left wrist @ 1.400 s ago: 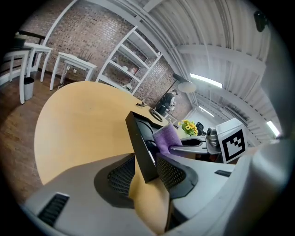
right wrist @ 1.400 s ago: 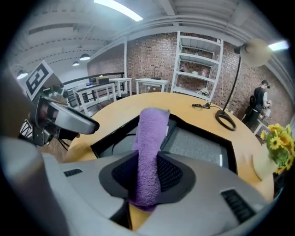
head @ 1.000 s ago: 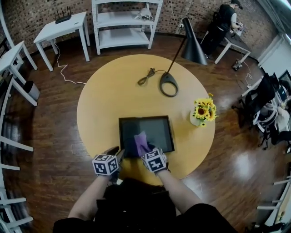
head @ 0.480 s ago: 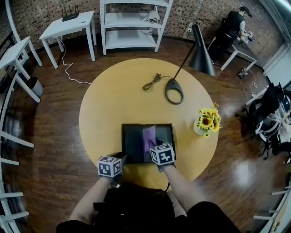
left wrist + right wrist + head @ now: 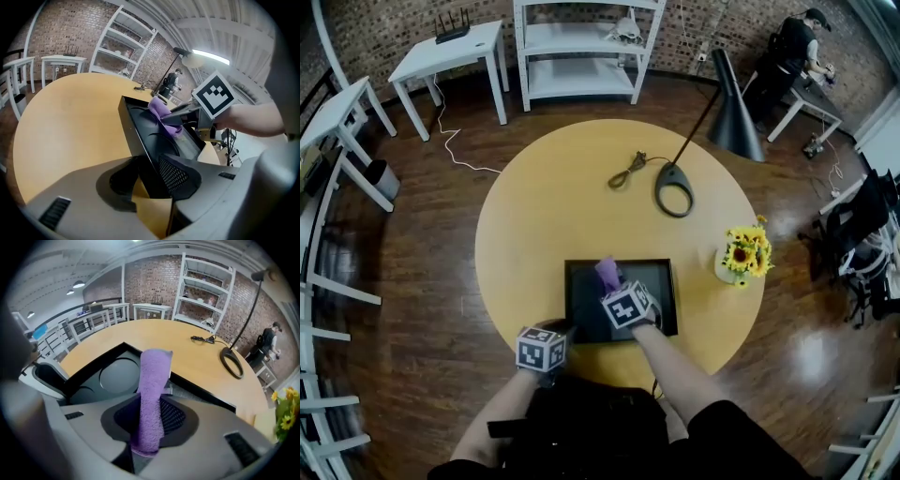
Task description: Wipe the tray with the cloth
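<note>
My left tongs view shows what the head view hides under the marker cube: my left tongs (image 5: pixel 150 173) are clamped on the near left rim of the black tray (image 5: pixel 136 136), its thin wall pinched between the pads. My right tongs view shows my right tongs (image 5: pixel 150 423) closed on the purple cloth (image 5: pixel 152 394), which stands up out of them with its tip at the tray's far rim. Only the head view takes in the whole round worktop (image 5: pixel 553 206). The tray sits by the worktop's near edge. A second ago the cloth was over the tray's near half; now it lies by the far rim. Beyond that rim the wood is bare up to the lamp base (image 5: pixel 673 187), and the flowers (image 5: pixel 746 253) stand well apart, right of the tray.
</note>
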Action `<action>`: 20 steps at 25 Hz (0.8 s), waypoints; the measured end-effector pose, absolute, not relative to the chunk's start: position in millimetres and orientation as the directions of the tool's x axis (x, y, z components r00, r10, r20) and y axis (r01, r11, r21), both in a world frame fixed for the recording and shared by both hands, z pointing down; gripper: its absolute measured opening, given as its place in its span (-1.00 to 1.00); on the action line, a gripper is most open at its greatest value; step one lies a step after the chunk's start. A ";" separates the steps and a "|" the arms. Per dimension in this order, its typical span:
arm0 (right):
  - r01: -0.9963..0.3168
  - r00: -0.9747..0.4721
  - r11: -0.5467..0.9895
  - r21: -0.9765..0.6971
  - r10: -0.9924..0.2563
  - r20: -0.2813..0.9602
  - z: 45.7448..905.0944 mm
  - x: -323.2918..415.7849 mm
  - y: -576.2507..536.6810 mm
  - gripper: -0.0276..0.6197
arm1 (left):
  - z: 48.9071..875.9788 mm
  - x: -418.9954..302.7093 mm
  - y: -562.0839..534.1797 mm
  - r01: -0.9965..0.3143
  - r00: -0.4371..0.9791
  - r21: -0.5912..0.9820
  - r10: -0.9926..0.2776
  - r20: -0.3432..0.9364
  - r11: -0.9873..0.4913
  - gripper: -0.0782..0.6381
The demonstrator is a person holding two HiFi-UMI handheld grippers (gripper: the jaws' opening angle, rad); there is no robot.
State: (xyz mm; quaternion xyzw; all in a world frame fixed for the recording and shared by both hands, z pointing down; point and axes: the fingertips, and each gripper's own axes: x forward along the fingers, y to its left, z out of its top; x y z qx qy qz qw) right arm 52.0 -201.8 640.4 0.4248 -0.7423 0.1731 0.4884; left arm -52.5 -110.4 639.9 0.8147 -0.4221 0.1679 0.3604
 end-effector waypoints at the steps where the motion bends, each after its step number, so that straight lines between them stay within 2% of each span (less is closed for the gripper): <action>1: -0.811 -0.191 0.572 0.123 -0.458 0.868 643.4 51.6 -204.3 -0.61 | 639.8 -53.4 -110.0 -0.808 0.588 0.453 -0.569 0.575 -0.378 -0.41; 3: -0.848 -0.250 0.529 0.033 -0.454 0.855 649.9 54.0 -211.3 -0.61 | 638.4 -55.5 -110.1 -0.805 0.589 0.470 -0.579 0.564 -0.362 -0.41; 5: -0.882 -0.248 0.472 -0.015 -0.435 0.866 658.3 69.4 -214.4 -0.61 | 637.5 -57.7 -111.4 -0.804 0.587 0.484 -0.594 0.550 -0.346 -0.41; 12: -0.922 -0.146 0.381 0.076 -0.521 0.841 648.5 124.7 -232.0 -0.60 | 640.5 -60.3 -109.4 -0.794 0.595 0.510 -0.597 0.538 -0.332 -0.41; 20: -0.955 -0.037 0.269 0.127 -0.532 0.846 651.1 164.3 -229.5 -0.60 | 642.7 -61.5 -111.4 -0.791 0.594 0.527 -0.598 0.538 -0.311 -0.41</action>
